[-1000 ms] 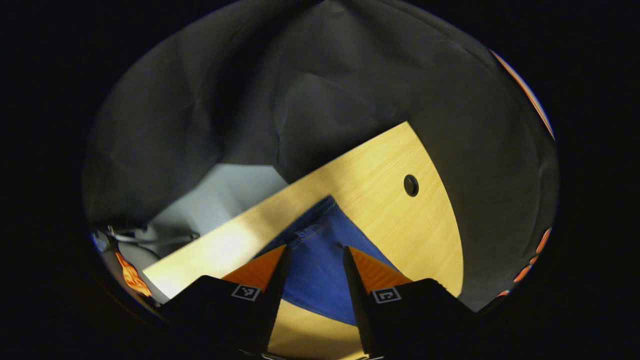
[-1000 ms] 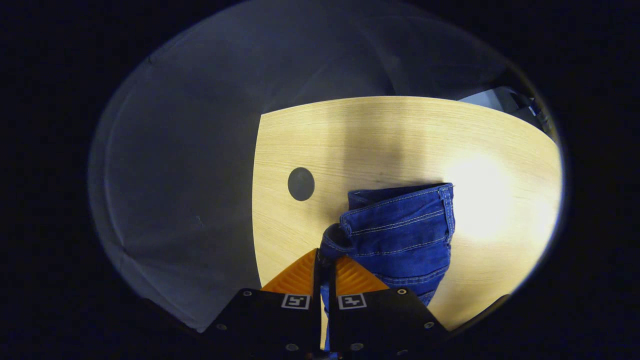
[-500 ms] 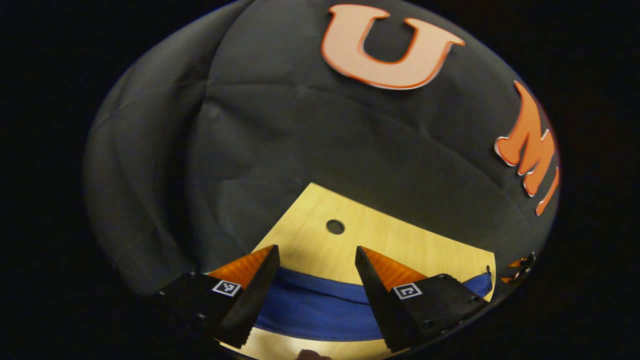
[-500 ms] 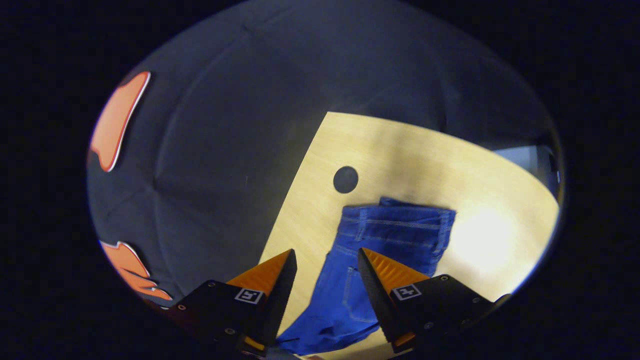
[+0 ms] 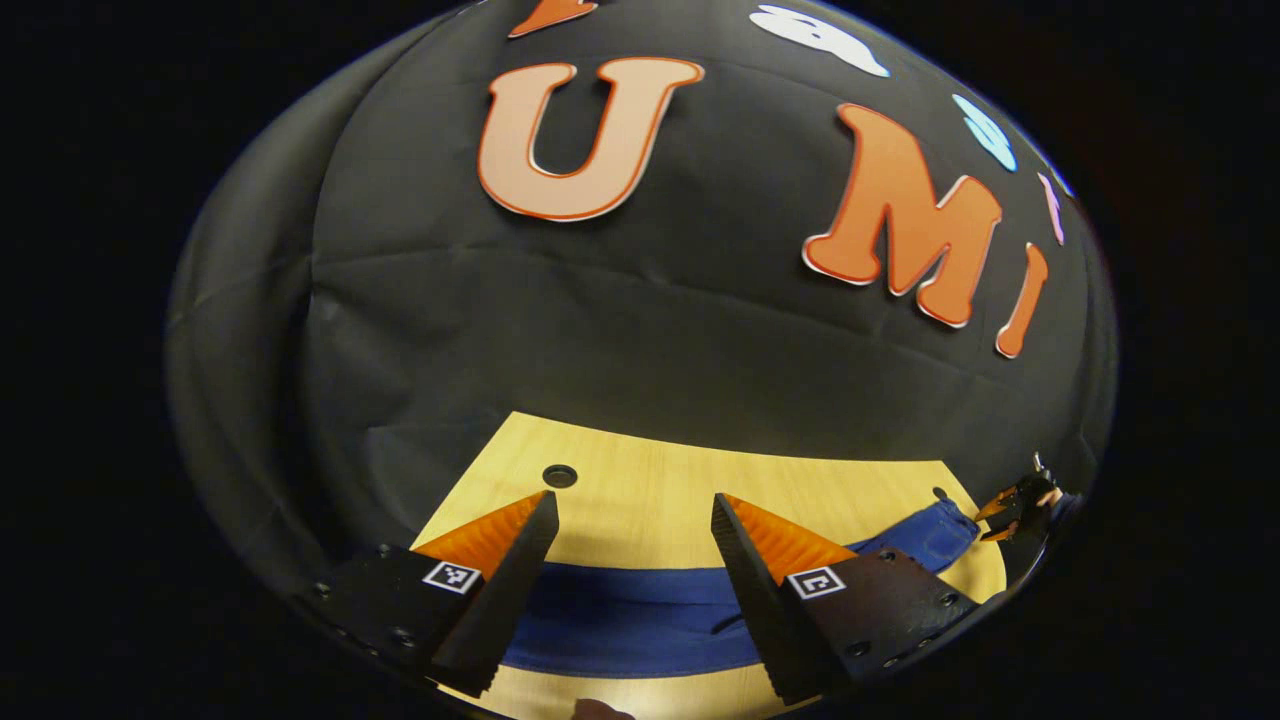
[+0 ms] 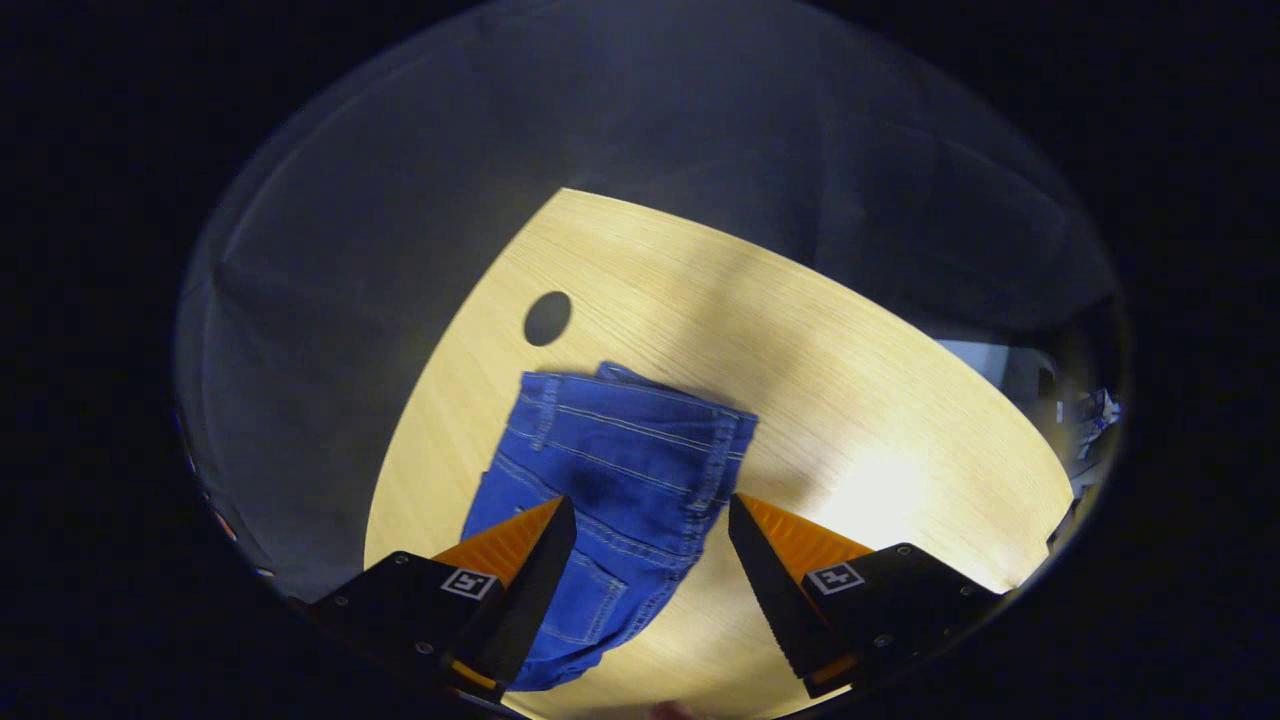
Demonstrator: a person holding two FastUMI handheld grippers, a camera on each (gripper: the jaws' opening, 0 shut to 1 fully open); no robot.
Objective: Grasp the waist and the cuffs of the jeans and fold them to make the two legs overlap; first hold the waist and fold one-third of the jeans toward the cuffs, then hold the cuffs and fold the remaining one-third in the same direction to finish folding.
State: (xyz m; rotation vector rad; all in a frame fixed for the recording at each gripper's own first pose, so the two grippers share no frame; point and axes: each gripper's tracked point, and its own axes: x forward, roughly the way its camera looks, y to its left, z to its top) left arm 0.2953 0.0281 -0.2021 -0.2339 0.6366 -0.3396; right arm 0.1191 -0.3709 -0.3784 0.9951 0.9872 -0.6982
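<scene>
A: Booth w/ black cloth wall (image 5: 620,330) behind a light wooden table (image 6: 800,330) that has a round dark hole (image 6: 547,318) in it. Grippers?

B: Left gripper (image 5: 633,520) has its jaws apart, nothing between them, hovering above the table. Past its fingertips a band of blue denim jeans (image 5: 640,620) lies flat across the wood. Far right of that view, what I take to be the right gripper (image 5: 1012,505), small, near the end of the denim.

A: And in the right gripper view?

B: Right gripper (image 6: 650,515), in its own view, has jaws apart too, holding nothing. Jeans sit beyond and under its fingers, the stitched hem end nearest the hole, touching the table, no finger on the cloth.

A: Progress?

B: Judging by the stacked edges at that end, the 2 legs look overlapped, so step 1 seems done. Can't tell waist from cuffs for sure. Denim in the left gripper view looks long, so I'd guess both 1/3 folds are left: waist toward cuffs, then cuffs over. Neither gripper grips yet.
</scene>
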